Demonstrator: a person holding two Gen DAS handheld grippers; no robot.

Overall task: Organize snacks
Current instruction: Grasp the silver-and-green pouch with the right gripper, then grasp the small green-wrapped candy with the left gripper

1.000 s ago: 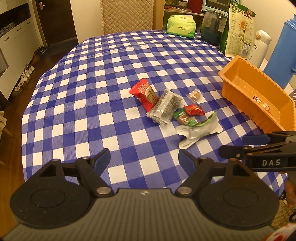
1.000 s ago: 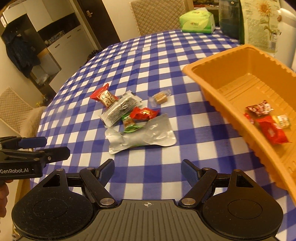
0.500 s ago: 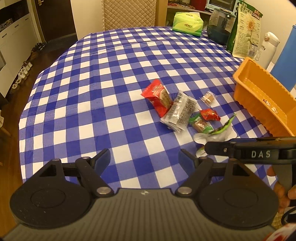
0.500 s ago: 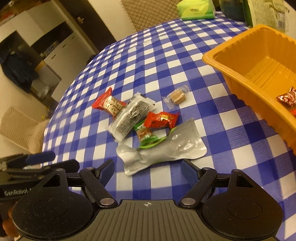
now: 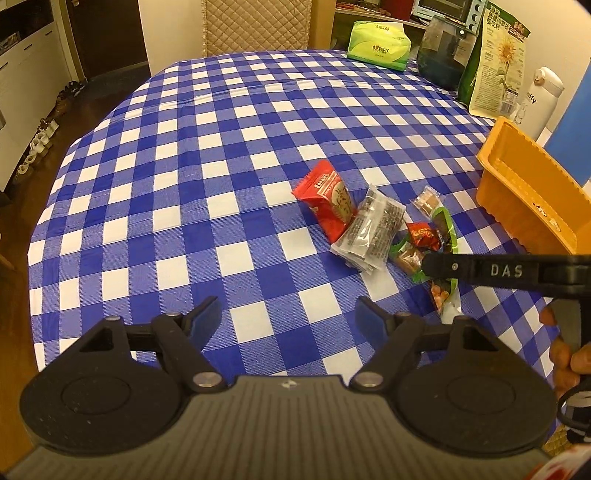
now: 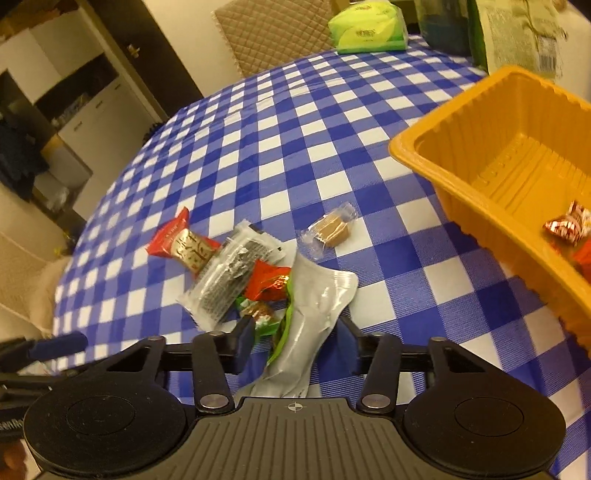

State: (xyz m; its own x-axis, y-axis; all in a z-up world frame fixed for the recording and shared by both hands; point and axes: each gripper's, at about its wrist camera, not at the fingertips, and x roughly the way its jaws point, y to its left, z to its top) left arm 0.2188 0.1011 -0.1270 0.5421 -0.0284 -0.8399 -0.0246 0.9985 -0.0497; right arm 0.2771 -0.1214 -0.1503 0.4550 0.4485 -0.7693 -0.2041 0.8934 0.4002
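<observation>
My right gripper (image 6: 297, 332) is closing on a silver and green pouch (image 6: 317, 295), which has buckled up on edge between its fingers. In the left wrist view that gripper (image 5: 424, 264) reaches in from the right over the pouch (image 5: 441, 295). Beside the pouch lie a red candy (image 6: 267, 282), a green-wrapped candy (image 6: 258, 314), a clear packet with dark contents (image 6: 229, 280), a red packet (image 6: 184, 245) and a small tan candy (image 6: 330, 229). The orange tray (image 6: 443, 122) to the right holds red-wrapped candies (image 6: 569, 225). My left gripper (image 5: 288, 321) hangs open over bare tablecloth, holding nothing.
A green tissue pack (image 5: 378, 50), a dark jar (image 5: 441, 55), a sunflower-print bag (image 5: 498, 62) and a white bottle (image 5: 543, 103) stand at the far right of the table. A quilted chair (image 5: 258, 26) is behind. The table's left edge drops to the floor.
The right gripper moved forward over the pouch and its jaws narrowed on it; the pouch went from flat to folded upright. The left gripper drifted left and stayed open.
</observation>
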